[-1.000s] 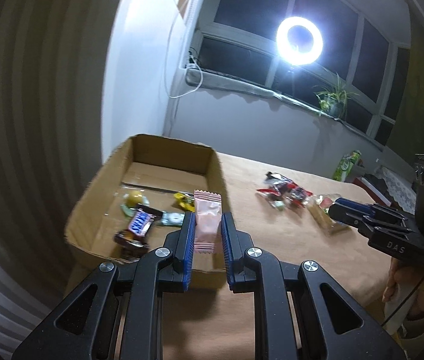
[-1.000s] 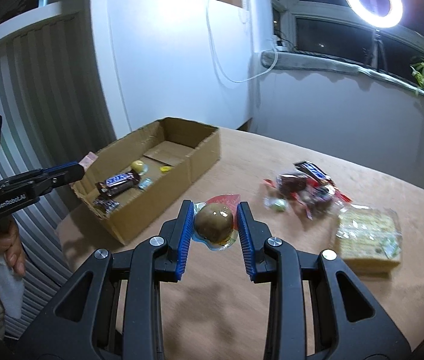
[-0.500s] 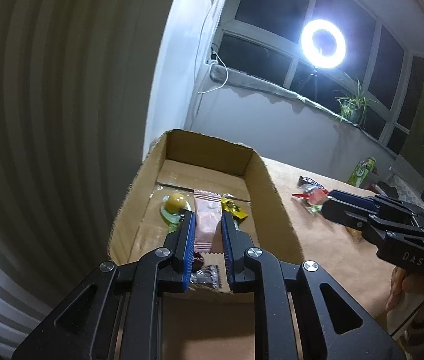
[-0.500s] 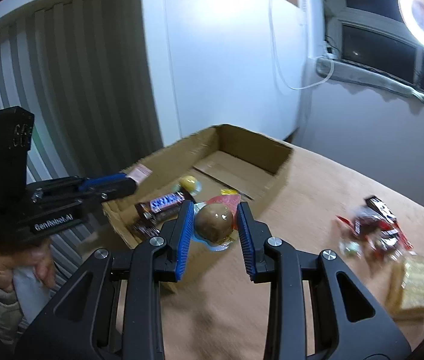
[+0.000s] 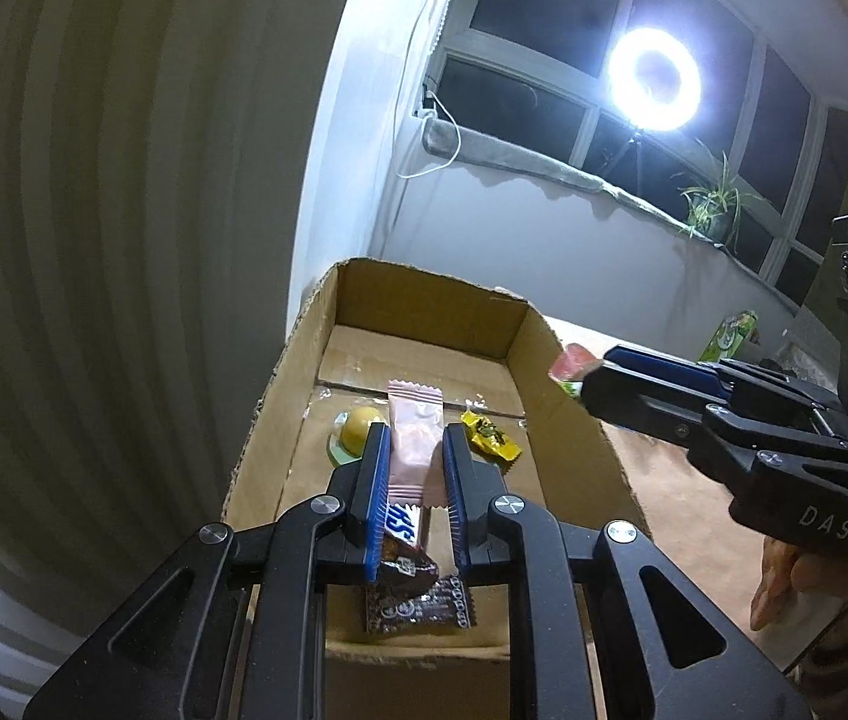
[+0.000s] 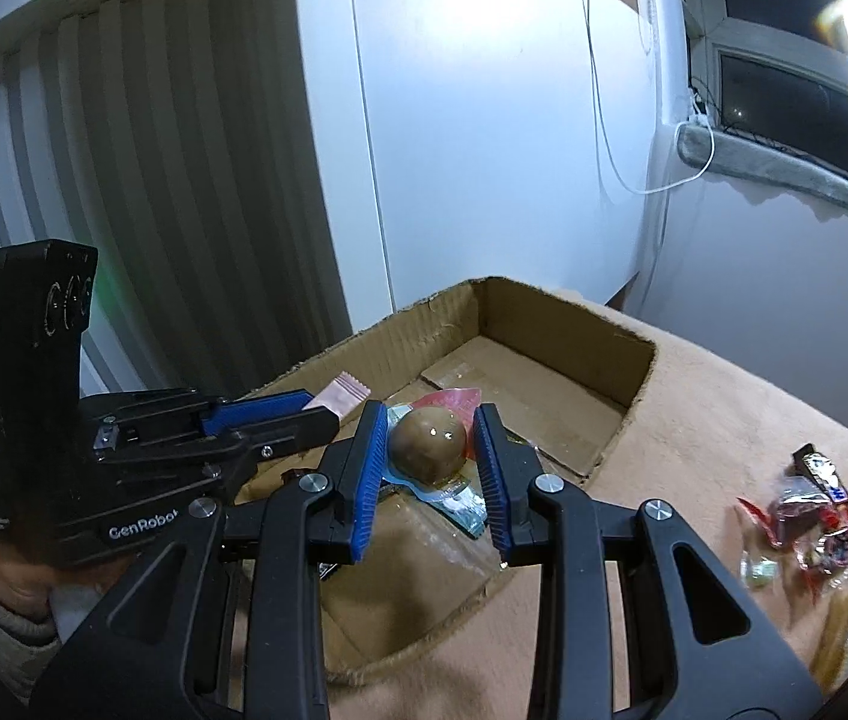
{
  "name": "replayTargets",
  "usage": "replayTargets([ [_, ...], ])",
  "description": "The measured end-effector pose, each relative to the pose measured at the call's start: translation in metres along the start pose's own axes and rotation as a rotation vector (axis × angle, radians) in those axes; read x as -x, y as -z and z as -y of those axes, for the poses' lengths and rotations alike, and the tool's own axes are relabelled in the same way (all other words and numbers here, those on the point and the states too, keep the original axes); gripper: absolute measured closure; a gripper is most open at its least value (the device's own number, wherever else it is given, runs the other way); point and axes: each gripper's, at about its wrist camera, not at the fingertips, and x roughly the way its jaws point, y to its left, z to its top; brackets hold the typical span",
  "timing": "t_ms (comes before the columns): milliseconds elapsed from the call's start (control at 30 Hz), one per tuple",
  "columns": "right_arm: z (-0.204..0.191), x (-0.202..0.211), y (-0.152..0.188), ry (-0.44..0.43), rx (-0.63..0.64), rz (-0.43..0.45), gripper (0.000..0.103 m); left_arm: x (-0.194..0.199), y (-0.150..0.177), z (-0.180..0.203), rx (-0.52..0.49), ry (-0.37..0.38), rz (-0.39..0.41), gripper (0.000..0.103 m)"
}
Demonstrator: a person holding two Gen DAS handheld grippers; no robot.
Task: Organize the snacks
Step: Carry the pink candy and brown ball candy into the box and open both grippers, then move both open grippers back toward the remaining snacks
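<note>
Both grippers hang over the open cardboard box (image 5: pixel 568 438) on the tan table (image 6: pixel 742 420), each bringing a snack to drop in; this is the release step of the sorting. The left gripper (image 5: pixel 414 483) is clamped on a pink wrapped candy (image 5: pixel 416 438), which stands upright between the blue pads above the box floor; below it lie a Snickers bar (image 5: pixel 402 525), a dark wrapped piece (image 5: pixel 417 609), a yellow round sweet (image 5: pixel 360 432) and a yellow candy (image 5: pixel 490 435). The right gripper (image 6: pixel 433 456) has just been opening; its jaws now stand slightly apart from the brown braised egg in clear packaging (image 6: pixel 427 444) that sits between them, so the egg seems freed or nearly so. Next, I judge, the left jaws must part to let the pink candy fall clear of the Snickers bar; then both hands should go for the loose pile of wrapped snacks (image 6: pixel 808 528) lying well apart on the table.
</note>
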Motion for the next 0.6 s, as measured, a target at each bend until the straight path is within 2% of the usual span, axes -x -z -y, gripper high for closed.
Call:
replayTargets([
  [67,0.005,-0.004,0.006,0.007,-0.022,-0.013,0.053,-0.006,0.000,0.001,-0.007,-0.020,-0.026,0.086],
  [133,0.008,0.001,0.013,0.019,-0.025,-0.003,0.050,-0.007,0.003,0.000,-0.010,-0.062,-0.042,0.074],
  [167,0.009,0.004,0.016,0.026,-0.023,-0.001,0.050,-0.005,0.005,0.001,-0.009,-0.069,-0.040,0.052],
  [200,0.010,0.007,0.019,0.033,-0.023,0.001,0.050,0.001,0.008,0.001,-0.003,-0.074,-0.026,0.035],
  [267,0.013,0.012,0.026,0.046,-0.030,-0.003,0.050,0.011,0.011,0.000,0.005,-0.069,0.004,0.032],
  [433,0.011,0.026,0.034,0.059,-0.040,0.009,0.047,0.025,0.016,-0.002,0.025,-0.084,0.008,0.032],
  [500,0.009,0.034,0.035,0.069,-0.049,0.032,0.036,0.029,0.016,-0.003,0.034,-0.095,0.011,0.032],
  [600,0.006,0.045,0.036,0.069,-0.061,0.056,0.028,0.037,0.016,-0.004,0.050,-0.102,0.020,0.032],
])
